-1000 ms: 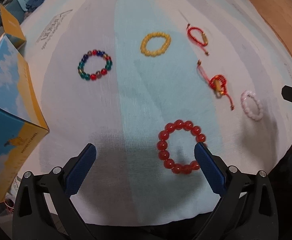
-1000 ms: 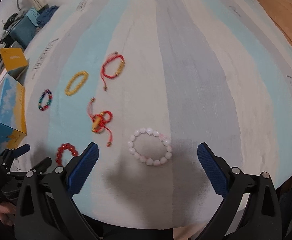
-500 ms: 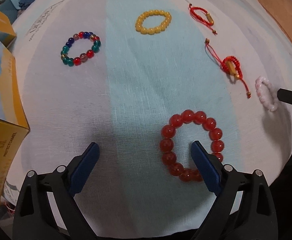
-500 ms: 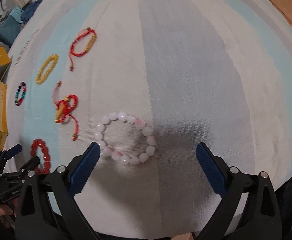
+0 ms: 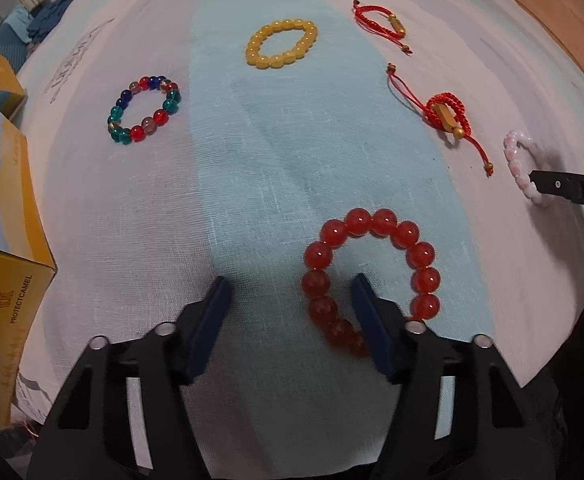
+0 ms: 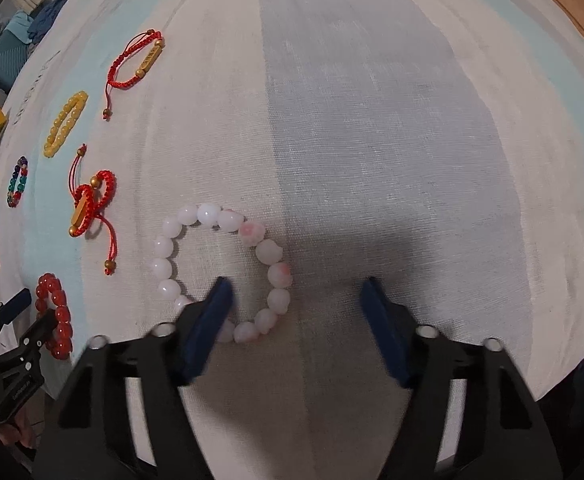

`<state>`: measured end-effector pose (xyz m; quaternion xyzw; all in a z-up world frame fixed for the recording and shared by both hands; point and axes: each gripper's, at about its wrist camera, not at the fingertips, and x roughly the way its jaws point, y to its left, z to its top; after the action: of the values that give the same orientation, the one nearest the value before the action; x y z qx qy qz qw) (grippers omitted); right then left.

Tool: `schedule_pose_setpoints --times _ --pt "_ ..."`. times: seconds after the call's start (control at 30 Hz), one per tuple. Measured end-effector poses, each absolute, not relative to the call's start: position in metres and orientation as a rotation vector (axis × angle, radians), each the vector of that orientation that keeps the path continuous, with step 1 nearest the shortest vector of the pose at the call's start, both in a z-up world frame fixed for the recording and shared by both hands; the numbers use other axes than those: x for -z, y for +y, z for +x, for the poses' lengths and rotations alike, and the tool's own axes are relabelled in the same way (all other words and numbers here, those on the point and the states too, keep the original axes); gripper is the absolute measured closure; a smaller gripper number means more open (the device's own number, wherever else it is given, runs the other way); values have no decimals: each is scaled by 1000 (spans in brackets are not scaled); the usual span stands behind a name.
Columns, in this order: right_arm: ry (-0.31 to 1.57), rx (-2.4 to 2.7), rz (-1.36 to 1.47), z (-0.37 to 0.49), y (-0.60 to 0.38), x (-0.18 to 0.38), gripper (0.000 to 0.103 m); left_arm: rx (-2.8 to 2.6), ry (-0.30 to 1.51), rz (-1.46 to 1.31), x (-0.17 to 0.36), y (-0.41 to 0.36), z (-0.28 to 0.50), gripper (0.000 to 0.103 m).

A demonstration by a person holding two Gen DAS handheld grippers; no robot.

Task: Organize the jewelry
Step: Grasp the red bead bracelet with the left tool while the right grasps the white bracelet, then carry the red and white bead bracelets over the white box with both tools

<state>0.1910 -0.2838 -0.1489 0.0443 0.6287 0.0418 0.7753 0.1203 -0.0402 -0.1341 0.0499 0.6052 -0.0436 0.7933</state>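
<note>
Six bracelets lie on the striped cloth, none touching another. One is a red bead bracelet; the right finger of the left tongs stands inside its ring and the left finger outside, so the near-left beads sit between the two, which are spread apart and closed on nothing. One is a pale pink bead bracelet; the left finger of the right tongs stands inside its ring, the right finger well outside on bare cloth, the pair likewise spread and holding nothing.

Ahead of the left tongs and to the right lies one red cord bracelet with a gold bar, bunched up, with a second, flatter red cord bracelet farther ahead. Straight ahead and far off is one yellow bead bracelet. Ahead to the left is one multicoloured bead bracelet.

The cloth is coarse-woven, in broad white, pale blue and grey stripes, with faint printed lettering near the far left. It covers a worktop whose bare wood shows at the far right. At the left of the left tongs stand two yellow and blue boxes. Beyond them, far left, lies blue folded fabric.
</note>
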Motion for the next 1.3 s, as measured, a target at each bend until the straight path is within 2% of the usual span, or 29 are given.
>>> schedule_pose_setpoints --times 0.07,0.1,0.17,0.27,0.33,0.87,1.3 --pt "1359 -88 91 190 -285 148 63 101 1300 113 133 -37 119 57" --pt "1358 -86 87 188 -286 148 67 105 1300 108 132 -36 119 63" --pt "1360 -86 82 187 -284 145 83 106 1296 102 132 -36 114 72" --pt "1360 -75 78 184 -280 141 93 108 1302 95 131 -36 112 85" --pt "1364 -68 88 183 -278 137 93 100 1311 94 129 -35 112 90" --pt "1272 -88 111 149 -256 84 94 103 1317 62 115 -40 105 90" --pt "1199 -106 92 146 -260 53 94 112 1249 42 77 -29 112 90"
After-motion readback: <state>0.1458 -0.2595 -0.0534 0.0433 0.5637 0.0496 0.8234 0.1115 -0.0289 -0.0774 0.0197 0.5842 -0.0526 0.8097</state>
